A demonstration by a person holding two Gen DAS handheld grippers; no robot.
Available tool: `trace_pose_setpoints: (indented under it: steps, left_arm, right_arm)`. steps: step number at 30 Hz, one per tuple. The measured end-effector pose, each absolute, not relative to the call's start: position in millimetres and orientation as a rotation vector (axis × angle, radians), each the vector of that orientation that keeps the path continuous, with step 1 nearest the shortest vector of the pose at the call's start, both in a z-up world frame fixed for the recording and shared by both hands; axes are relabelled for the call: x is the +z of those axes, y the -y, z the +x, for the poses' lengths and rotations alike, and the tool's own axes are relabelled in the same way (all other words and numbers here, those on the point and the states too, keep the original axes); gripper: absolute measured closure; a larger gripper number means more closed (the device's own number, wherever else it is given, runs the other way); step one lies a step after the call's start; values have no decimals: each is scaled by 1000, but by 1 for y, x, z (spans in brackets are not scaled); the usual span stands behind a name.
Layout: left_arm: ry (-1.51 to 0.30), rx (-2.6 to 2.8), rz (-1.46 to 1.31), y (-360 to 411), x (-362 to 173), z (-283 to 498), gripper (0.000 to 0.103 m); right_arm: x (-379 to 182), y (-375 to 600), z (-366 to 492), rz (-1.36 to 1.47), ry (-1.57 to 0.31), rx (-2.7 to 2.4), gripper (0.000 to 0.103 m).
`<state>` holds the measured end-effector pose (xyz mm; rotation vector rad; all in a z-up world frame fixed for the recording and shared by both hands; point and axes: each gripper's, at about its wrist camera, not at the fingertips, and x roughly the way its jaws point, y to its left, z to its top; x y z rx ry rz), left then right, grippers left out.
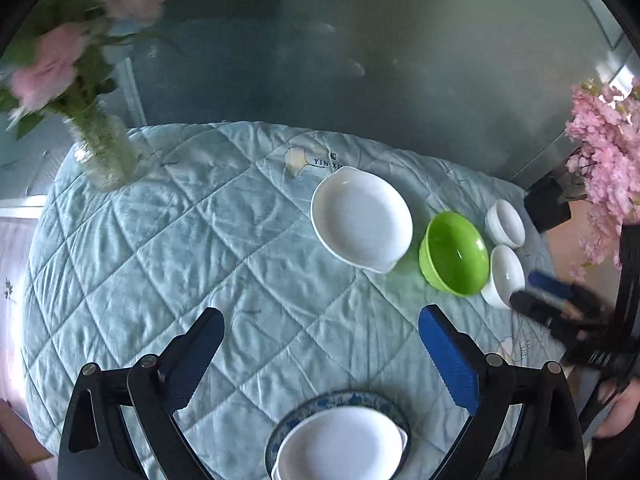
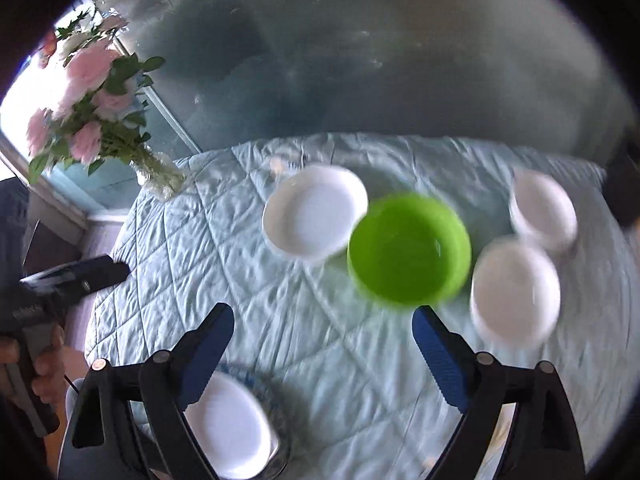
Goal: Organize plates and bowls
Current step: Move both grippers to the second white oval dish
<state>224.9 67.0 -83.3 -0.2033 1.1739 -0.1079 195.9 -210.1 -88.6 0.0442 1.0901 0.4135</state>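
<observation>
Your left gripper [image 1: 322,334]: wide, empty — above white dish [image 1: 340,446] on blue plate [image 1: 394,408].
Your right gripper [image 2: 323,330]: wide, empty — near green bowl [image 2: 408,250].

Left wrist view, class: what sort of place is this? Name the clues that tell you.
Probably a home dining corner: a round table under a quilted pale blue cloth, a clear glass vase of pink roses, and white and green dishes such as the lime green plastic bowl.
</observation>
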Motion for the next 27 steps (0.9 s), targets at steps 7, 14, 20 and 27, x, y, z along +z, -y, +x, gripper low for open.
trace_pose_setpoints:
  steps: [7,14,20,27]
  left_arm:
    - [-1370,-37,-125,-58,-105,323,5]
    - [-1412,-42,-194,-62,-120,393,8]
    - [-1458,-21,-219,-62,-164,416,15]
    - [-1505,-31,-209,-58,-212,423,24]
  right_arm:
    - [-72,185,307,-60,-1287,473,12]
    - [-85,183,386,8,-1397,396,13]
    - [-139,176,408,-21,-1492,373,19]
    - [-186,156,413,-76,-1517,354,33]
